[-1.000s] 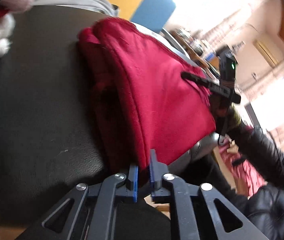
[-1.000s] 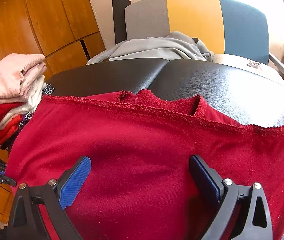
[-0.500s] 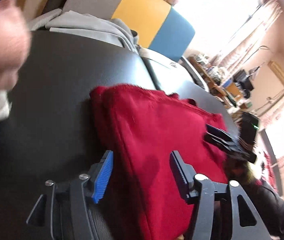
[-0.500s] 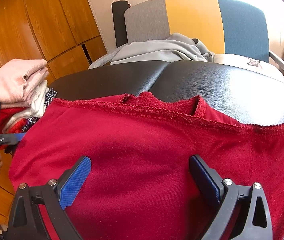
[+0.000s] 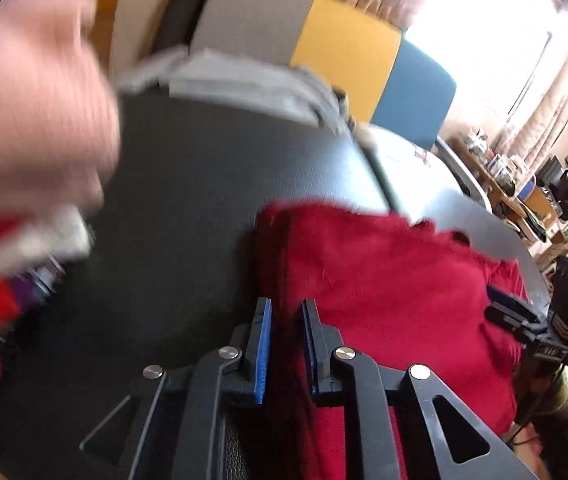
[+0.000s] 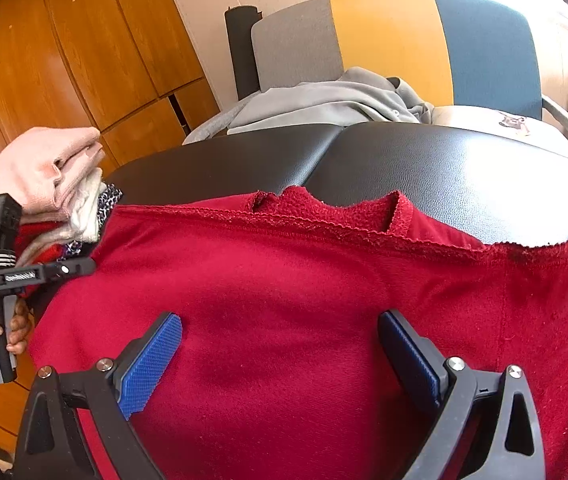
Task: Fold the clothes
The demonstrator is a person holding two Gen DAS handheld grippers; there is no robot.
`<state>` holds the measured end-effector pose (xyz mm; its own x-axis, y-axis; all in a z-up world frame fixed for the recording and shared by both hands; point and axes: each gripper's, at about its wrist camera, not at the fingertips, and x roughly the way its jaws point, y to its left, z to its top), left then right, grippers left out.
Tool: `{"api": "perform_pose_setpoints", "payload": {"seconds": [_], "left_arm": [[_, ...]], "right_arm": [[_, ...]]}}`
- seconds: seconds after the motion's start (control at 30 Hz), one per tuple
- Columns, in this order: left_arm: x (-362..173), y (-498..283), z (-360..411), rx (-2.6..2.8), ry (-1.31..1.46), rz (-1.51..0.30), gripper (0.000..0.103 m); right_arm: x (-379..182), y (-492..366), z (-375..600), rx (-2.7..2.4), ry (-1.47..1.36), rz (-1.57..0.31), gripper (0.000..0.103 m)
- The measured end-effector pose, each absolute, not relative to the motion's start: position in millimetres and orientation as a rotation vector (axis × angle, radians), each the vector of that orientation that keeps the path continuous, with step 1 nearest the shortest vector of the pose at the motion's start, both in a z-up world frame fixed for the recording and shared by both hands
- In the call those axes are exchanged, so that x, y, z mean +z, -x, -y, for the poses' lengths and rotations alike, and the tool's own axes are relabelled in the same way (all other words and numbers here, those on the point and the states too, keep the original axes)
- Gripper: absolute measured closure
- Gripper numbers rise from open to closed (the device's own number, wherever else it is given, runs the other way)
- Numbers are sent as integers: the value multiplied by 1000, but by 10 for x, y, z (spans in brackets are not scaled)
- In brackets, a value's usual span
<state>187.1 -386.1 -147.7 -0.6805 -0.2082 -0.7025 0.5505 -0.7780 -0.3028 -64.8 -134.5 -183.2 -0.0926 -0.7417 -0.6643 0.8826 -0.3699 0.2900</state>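
Closing again, the left gripper [image 5: 287, 344] pinches the red garment's [image 6: 304, 300] edge; right gripper [image 6: 280, 360] hovers wide. Next: carry the fold across.

The left gripper [image 5: 287, 344] was closing on the folded edge of a red garment [image 5: 396, 280], which was spread on the black tabletop [image 5: 188, 208]; blurred folded clothes [image 5: 24, 120] were seen at left.

One red garment [image 6: 304, 300]; one grey garment [image 6: 324, 104]; one stack of folded clothes [image 6: 52, 184]; two tools: left tool [image 5: 287, 344], right tool [image 6: 280, 356]; one chair [image 6: 396, 40].
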Motion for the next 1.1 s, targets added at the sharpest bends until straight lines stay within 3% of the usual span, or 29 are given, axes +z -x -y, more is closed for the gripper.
{"api": "perform_pose_setpoints", "payload": {"seconds": [0.07,0.1,0.17,0.33,0.4,0.47,0.63,0.73,0.8,0.83,0.87,0.9,0.97,1.1], "left_arm": [[-1228,-1834,3751,-2538,-880,-622,77],[-1148,-1781,3710,-2585,-881,-582,61],[-1054,-1586,3600,-2669,-914,-456,42],[-1122,-970,3450,-2757,-1103,-82,41],[-1210,-810,3489,-2761,-1170,-52,41],[-1297,-651,3528,-2763,-1237,-23,41],[-1441,-504,3526,-2788,-1341,-57,41],[-1490,-539,3524,-2799,-1385,-111,51],[-1523,-595,3508,-2795,-1409,-144,91],[-1529,-621,3493,-2785,-1403,-136,98],[-1515,-664,3477,-2790,-1378,-135,99],[-1501,-707,3461,-2794,-1353,-134,102],[-1460,-811,3431,-2810,-1292,-140,102],[-1335,-1034,3314,-2840,-1162,-123,102]], "right_arm": [[-1829,657,1344,-1730,-912,-211,1],[-1824,661,1348,-1727,-918,-212,1],[-1790,677,1357,-1713,-936,-220,1],[-1488,670,1254,-1705,-893,-273,6],[-1392,748,1210,-1736,-900,-302,12],[-1331,844,1209,-1794,-913,-379,31],[-1325,1051,1364,-1798,-939,-522,37],[-1356,1136,1521,-1745,-967,-587,37],[-1415,1147,1637,-1693,-980,-651,42],[-1456,1142,1683,-1663,-985,-680,52],[-1488,1123,1713,-1637,-987,-706,79],[-1513,1090,1725,-1634,-986,-743,88],[-1494,951,1666,-1660,-930,-810,95],[-1373,766,1475,-1729,-844,-838,98]]}}
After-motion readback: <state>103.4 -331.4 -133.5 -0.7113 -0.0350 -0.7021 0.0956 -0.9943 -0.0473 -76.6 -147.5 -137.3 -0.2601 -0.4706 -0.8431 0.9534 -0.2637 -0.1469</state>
